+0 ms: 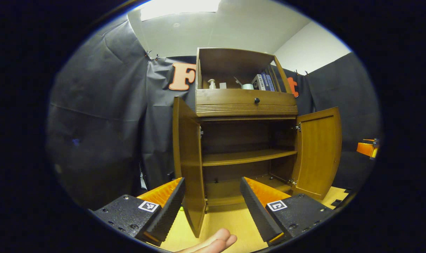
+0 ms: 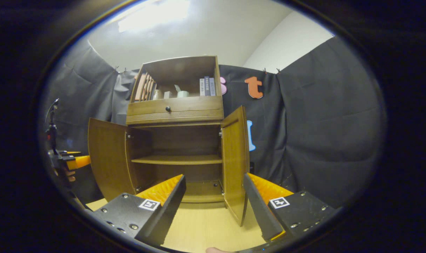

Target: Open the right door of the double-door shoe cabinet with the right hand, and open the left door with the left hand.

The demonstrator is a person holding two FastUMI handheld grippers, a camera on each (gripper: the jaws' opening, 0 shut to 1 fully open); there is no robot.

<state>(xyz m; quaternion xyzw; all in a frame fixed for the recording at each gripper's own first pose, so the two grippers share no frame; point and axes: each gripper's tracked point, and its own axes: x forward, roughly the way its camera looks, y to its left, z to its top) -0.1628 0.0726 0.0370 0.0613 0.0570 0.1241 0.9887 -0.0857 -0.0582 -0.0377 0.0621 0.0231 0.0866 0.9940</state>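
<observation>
The brown wooden shoe cabinet (image 1: 246, 102) stands with both doors swung wide. In the left gripper view the left door (image 1: 188, 158) points edge-on toward me. Its lower corner hangs between the spread fingers of my left gripper (image 1: 213, 202), which is open and touches nothing. The right door (image 1: 320, 151) stands open at the right. In the right gripper view the right door (image 2: 236, 158) juts forward, its bottom edge just inside the right finger of my open right gripper (image 2: 214, 200). The left door (image 2: 107, 158) stands open, with the left gripper (image 2: 70, 162) beside it.
Inside the cabinet a bare middle shelf (image 1: 244, 156) shows. Above sit a drawer with a dark knob (image 1: 257, 100) and an open shelf with books (image 1: 265, 82) and a bottle (image 1: 212, 84). The cabinet rests on a light wooden surface (image 2: 206, 225). Fingertips of a hand (image 1: 216, 242) show below.
</observation>
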